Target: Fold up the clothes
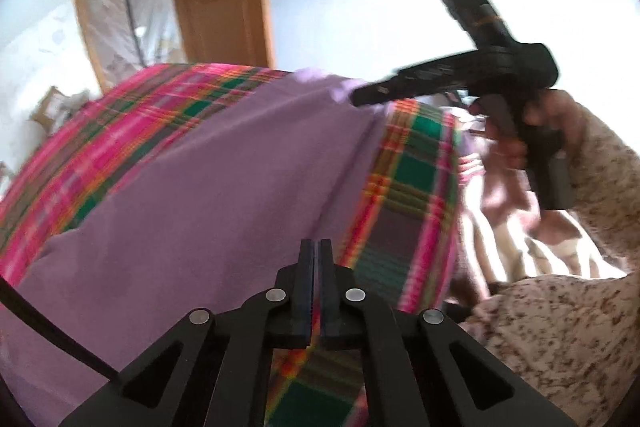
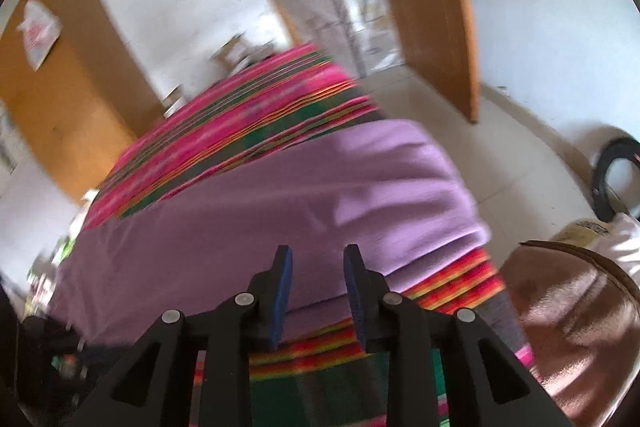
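Spreading flat on the plaid bedcover (image 1: pixel 404 187), the purple garment (image 1: pixel 192 187) needs an edge pinched: left gripper (image 1: pixel 316 247) jaws closed, seemingly empty; right gripper (image 2: pixel 318 255) jaws apart, hovering over its near hem

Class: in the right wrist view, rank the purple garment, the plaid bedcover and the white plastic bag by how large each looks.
1. purple garment, largest.
2. plaid bedcover: its visible part looks smaller, but the garment hides much of it, so this is unsure.
3. white plastic bag, smallest, though farthest away.
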Available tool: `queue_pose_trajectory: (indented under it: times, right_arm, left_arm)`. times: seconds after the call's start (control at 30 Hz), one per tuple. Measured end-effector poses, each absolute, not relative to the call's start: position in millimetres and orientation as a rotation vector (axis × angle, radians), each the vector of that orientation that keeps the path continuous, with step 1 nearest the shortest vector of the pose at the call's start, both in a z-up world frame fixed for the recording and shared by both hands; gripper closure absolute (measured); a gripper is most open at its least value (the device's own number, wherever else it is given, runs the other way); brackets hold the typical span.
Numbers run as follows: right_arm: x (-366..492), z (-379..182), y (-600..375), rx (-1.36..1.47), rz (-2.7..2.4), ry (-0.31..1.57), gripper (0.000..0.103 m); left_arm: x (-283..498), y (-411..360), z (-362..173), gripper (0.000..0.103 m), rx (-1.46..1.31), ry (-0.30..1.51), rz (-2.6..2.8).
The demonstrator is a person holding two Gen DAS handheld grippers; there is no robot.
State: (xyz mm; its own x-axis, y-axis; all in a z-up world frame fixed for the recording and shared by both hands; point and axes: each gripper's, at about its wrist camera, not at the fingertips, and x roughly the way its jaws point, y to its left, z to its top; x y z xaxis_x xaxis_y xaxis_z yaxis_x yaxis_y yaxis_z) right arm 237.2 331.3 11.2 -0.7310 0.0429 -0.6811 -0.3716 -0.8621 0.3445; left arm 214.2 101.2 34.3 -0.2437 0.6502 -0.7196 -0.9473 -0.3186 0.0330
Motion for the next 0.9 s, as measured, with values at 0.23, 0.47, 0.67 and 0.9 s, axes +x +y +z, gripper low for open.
queue_pose_trajectory:
  times: [0.23,0.47,0.67,0.9]
  right_arm:
    - [221,12,260,-1.214,2.873,0.208,0.075]
    - [212,-5,220,-1.296,2.888,-0.27,0.07]
    - [210,-9,208,-1.27,2.917,-0.522,0.068]
    - [202,-9,209,-1.309,2.928,-0.499,0.077]
  left_arm:
    - [195,76,28,0.096,-0.814,0.591,1.903]
    - [200,64,15,0.093,-0.853,0.647,1.875]
    - [202,59,19,0.092,-0.852,0.632,1.856]
    - [204,59,21,0.091,-0.854,0.638,1.844]
